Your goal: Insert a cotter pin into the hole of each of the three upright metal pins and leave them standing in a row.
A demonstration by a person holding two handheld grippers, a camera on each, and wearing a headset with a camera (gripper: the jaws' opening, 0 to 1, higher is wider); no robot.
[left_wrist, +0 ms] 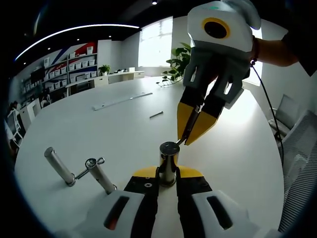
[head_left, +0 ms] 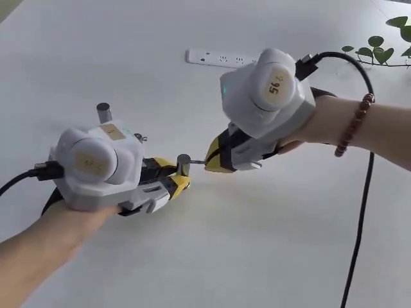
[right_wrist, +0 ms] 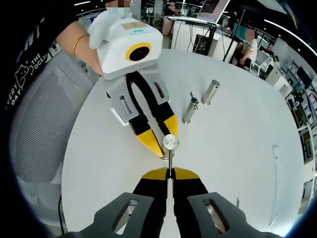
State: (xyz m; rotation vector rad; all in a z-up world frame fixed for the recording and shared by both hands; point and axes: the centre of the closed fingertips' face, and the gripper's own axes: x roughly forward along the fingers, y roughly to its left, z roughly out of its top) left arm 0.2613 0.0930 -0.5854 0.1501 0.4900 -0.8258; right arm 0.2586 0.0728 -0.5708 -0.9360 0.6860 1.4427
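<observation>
The left gripper [head_left: 178, 180] is clamping shut on one of three metal pins [left_wrist: 168, 159]; the right gripper [right_wrist: 170, 174], just ahead, is pinching one cotter pin [right_wrist: 170, 161].

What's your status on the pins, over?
Left hand-held gripper shut on upright metal pin. Right hand-held gripper shut on cotter pin, tip at that pin's head. Fitted pin and bare pin stand aside. Nothing in the way.

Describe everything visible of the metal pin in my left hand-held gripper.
The metal pin is a short, shiny steel-looking cylinder with a flat round head. It stands upright, apparently resting on the white table, clamped low between the yellow jaw tips of the left hand-held gripper. The right hand-held gripper holds a thin cotter pin against it just under the head; whether it has entered the hole cannot be told.
</observation>
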